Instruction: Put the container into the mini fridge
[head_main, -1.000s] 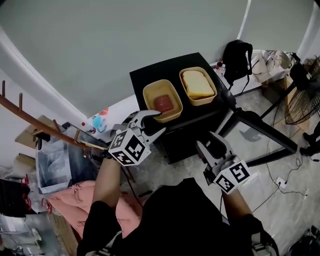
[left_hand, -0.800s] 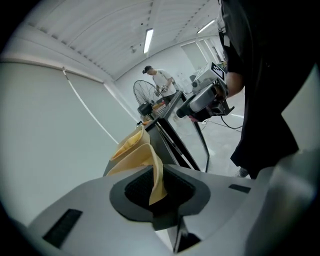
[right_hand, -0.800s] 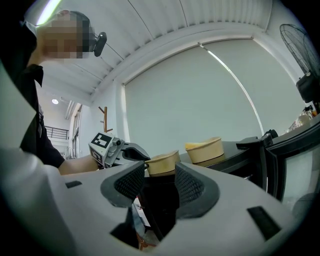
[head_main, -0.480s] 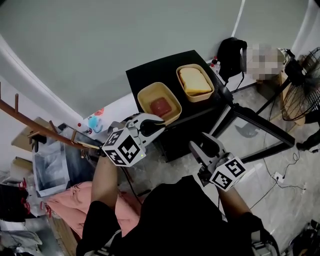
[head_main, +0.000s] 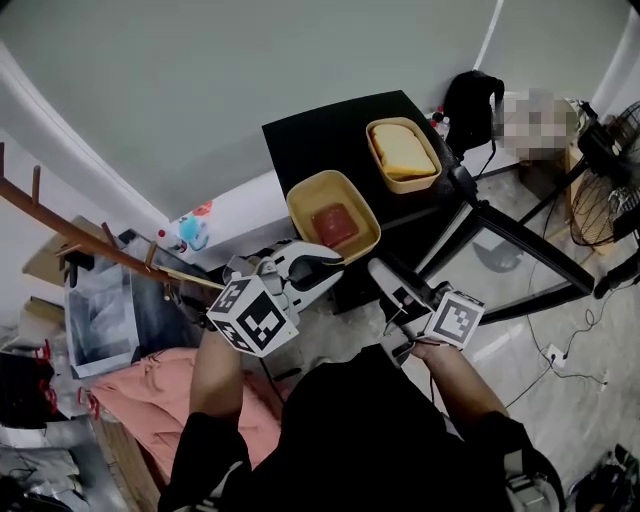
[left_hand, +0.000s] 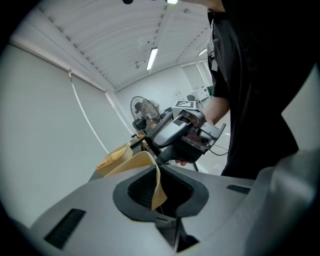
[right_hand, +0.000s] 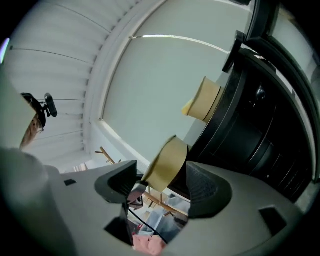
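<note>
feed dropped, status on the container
left gripper shut on rim of yellow plastic container with red food. right gripper opening, container at its jaws, ungripped. second container, with bread, sits apart.

"what's the person wearing?"
"a black short-sleeved top (head_main: 350, 430)."
"and the tools?"
"grey plastic, both. the left gripper (head_main: 325, 268) and the right gripper (head_main: 385, 282) each carry a white cube (head_main: 250, 315) printed with black square markers. the pads (left_hand: 142, 189) are black and ribbed. the right one's jaws are opening, with the yellow container (right_hand: 167, 167) rim between them."
</note>
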